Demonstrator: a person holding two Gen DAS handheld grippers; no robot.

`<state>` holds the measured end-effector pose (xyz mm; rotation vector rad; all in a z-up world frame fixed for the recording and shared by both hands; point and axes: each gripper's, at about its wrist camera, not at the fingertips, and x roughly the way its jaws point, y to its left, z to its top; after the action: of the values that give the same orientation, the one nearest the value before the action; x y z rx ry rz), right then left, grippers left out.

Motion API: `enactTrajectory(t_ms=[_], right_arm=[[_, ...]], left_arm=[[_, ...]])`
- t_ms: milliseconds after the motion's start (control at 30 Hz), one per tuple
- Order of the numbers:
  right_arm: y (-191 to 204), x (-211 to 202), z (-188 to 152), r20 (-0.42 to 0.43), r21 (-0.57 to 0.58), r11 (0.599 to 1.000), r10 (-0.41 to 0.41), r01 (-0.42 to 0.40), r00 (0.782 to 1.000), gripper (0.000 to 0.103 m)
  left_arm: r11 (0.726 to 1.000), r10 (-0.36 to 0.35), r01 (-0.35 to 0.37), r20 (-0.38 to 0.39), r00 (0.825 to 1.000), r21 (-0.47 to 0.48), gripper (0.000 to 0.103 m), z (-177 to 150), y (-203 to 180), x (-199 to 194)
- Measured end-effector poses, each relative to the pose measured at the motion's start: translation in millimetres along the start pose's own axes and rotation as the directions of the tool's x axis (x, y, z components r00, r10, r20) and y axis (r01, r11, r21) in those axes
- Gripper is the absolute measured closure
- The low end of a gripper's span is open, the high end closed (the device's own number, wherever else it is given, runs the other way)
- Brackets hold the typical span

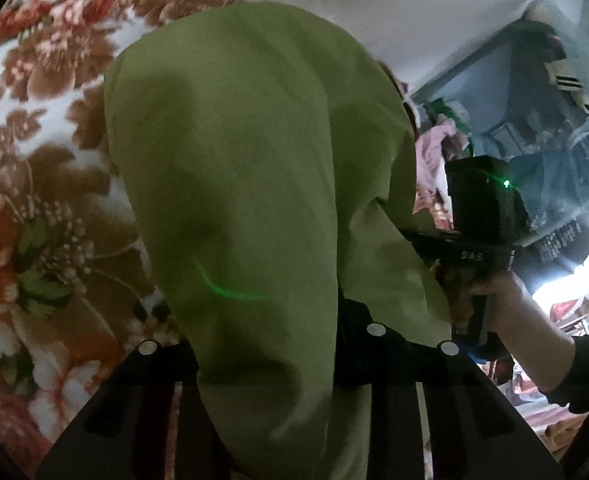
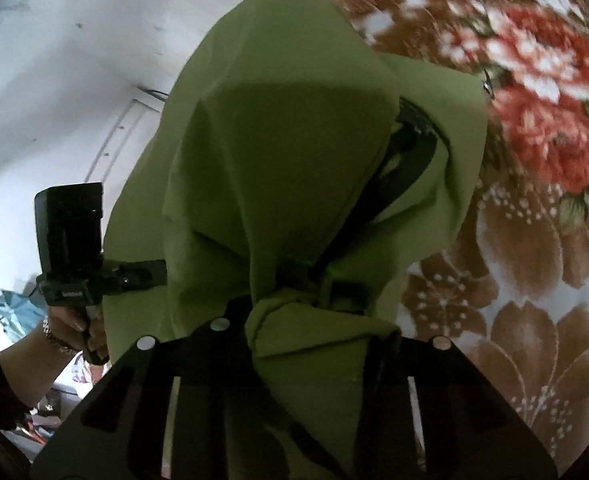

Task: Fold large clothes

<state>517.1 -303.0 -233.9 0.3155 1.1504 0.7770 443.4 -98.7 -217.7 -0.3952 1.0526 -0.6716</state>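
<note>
An olive green garment (image 1: 246, 184) hangs lifted above a floral blanket, held by both grippers. In the left wrist view it drapes over my left gripper (image 1: 270, 360) and hides the fingertips; the jaws are shut on its edge. In the right wrist view the green garment (image 2: 278, 168) bunches into a knot between the jaws of my right gripper (image 2: 294, 320), which is shut on it. A black strap or trim (image 2: 394, 172) shows inside a fold. Each view shows the other gripper beside the cloth: the right one (image 1: 478, 216) and the left one (image 2: 74, 248).
A brown, red and white floral blanket (image 1: 42, 208) covers the bed below, also in the right wrist view (image 2: 534, 240). A white wall (image 2: 54, 80) stands behind. A cluttered pile of clothes and shelves (image 1: 542, 128) lies at the far right.
</note>
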Motion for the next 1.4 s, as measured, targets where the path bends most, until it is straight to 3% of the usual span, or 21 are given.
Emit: enactTrajectory(t_ms=[267, 433, 567, 700, 767, 933, 1100, 1200, 1267, 1333, 1400], right_arm=[[51, -31, -8, 0.039, -0.015, 1.0, 0.005, -0.004, 0.999, 0.077], [99, -87, -23, 0.084, -0.044, 0.998, -0.03, 0.034, 0.996, 0.077], [129, -159, -44, 0.146, -0.012, 0.998, -0.056, 0.059, 0.988, 0.077], [153, -248, -67, 0.213, 0.036, 0.993, -0.118, 0.113, 0.97, 0.077], [159, -311, -87, 0.253, 0.073, 0.986, -0.162, 0.149, 0.954, 0.077], [137, -450, -141, 0.316, 0.168, 0.963, -0.255, 0.211, 0.914, 0.077], [80, -582, -188, 0.315, 0.238, 0.919, -0.38, 0.315, 0.87, 0.077], [42, -629, -206, 0.298, 0.254, 0.892, -0.439, 0.373, 0.848, 0.077], [12, -647, -219, 0.281, 0.272, 0.886, -0.447, 0.376, 0.849, 0.077], [-25, -647, -231, 0.248, 0.285, 0.878, -0.455, 0.385, 0.855, 0.077], [-68, -631, -246, 0.207, 0.309, 0.873, -0.449, 0.377, 0.869, 0.077]], left_arm=[[0.999, -0.003, 0.002, 0.027, 1.0, 0.037, 0.078, -9, -31, -62], [0.996, -0.017, 0.015, 0.029, 0.999, 0.088, 0.078, -14, -85, -95], [0.99, -0.06, 0.056, 0.027, 0.998, 0.128, 0.078, -18, -137, -125], [0.973, -0.138, 0.135, 0.004, 0.99, 0.187, 0.078, -14, -225, -139], [0.961, -0.169, 0.169, -0.019, 0.985, 0.221, 0.078, -12, -271, -136], [0.905, -0.247, 0.269, -0.108, 0.963, 0.329, 0.078, -2, -414, -87], [0.856, -0.357, 0.395, -0.172, 0.918, 0.333, 0.078, -6, -536, -6], [0.838, -0.429, 0.472, -0.205, 0.88, 0.273, 0.077, -11, -576, 49], [0.834, -0.461, 0.506, -0.226, 0.858, 0.22, 0.077, -19, -586, 93], [0.84, -0.461, 0.509, -0.247, 0.852, 0.189, 0.077, -30, -587, 126], [0.863, -0.429, 0.482, -0.28, 0.859, 0.153, 0.077, -46, -577, 165]])
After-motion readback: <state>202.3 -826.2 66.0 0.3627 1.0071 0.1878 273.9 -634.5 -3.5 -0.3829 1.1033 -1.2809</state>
